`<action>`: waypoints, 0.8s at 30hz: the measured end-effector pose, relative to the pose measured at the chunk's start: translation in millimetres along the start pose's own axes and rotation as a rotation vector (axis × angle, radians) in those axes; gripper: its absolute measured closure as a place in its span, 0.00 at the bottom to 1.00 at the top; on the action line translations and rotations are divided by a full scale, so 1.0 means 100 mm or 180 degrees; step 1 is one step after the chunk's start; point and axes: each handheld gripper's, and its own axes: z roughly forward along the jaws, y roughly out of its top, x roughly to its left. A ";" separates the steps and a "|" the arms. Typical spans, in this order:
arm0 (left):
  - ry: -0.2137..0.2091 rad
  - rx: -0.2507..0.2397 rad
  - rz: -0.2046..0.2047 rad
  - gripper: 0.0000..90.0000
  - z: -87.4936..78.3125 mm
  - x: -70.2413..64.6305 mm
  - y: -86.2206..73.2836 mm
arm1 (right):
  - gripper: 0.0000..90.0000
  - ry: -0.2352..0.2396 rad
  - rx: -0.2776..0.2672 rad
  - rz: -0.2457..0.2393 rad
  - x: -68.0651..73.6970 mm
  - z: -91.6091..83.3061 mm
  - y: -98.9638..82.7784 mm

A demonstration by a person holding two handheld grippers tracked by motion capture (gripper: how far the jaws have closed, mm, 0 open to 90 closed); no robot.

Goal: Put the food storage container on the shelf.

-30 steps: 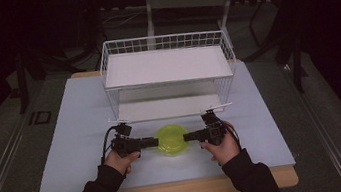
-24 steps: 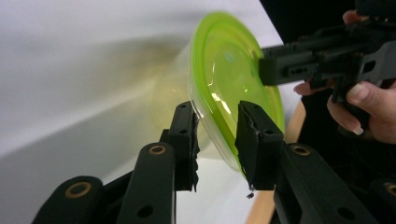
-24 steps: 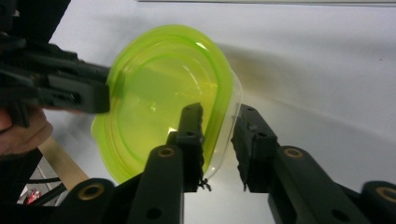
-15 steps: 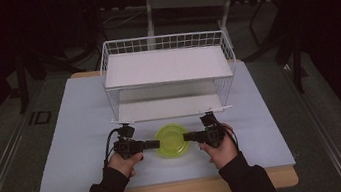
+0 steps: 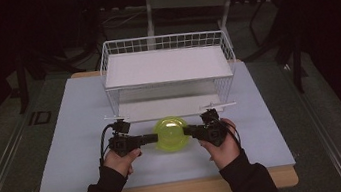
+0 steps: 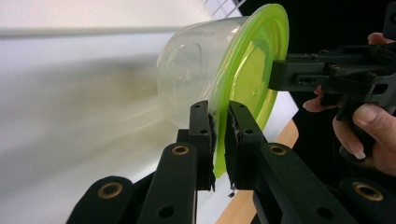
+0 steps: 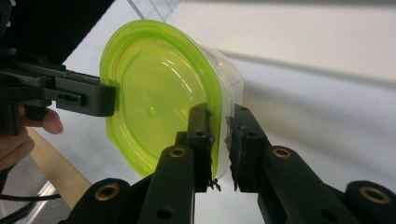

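Since a second ago both grippers have closed in on the tub (image 5: 171, 133) and lifted it off the table (image 5: 73, 140). The left gripper (image 5: 154, 138) pinches the green lid's left rim; the right gripper (image 5: 186, 131) clamps its right rim. The tub hangs between them, just near of the wire rack (image 5: 166, 61).

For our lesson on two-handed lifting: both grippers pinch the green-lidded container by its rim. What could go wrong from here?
1. The left gripper and right gripper clamp just the thin lid edge of the container; it might slip or the lid might pop off.
2. If the hands move unevenly, the container could twist free.
3. The wire shelf stands close behind; its front rail could catch the container.
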 end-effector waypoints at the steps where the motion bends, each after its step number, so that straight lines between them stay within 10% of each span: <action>1: 0.0000 0.0000 0.0000 0.92 0.00 0.00 0.00 | 0.88 0.0000 0.0000 0.0000 0.00 0.00 0.00; 24: -0.0043 -0.0393 0.0260 0.92 -0.44 -0.51 0.67 | 0.89 -0.0021 -0.0588 -0.0232 0.29 -0.55 0.69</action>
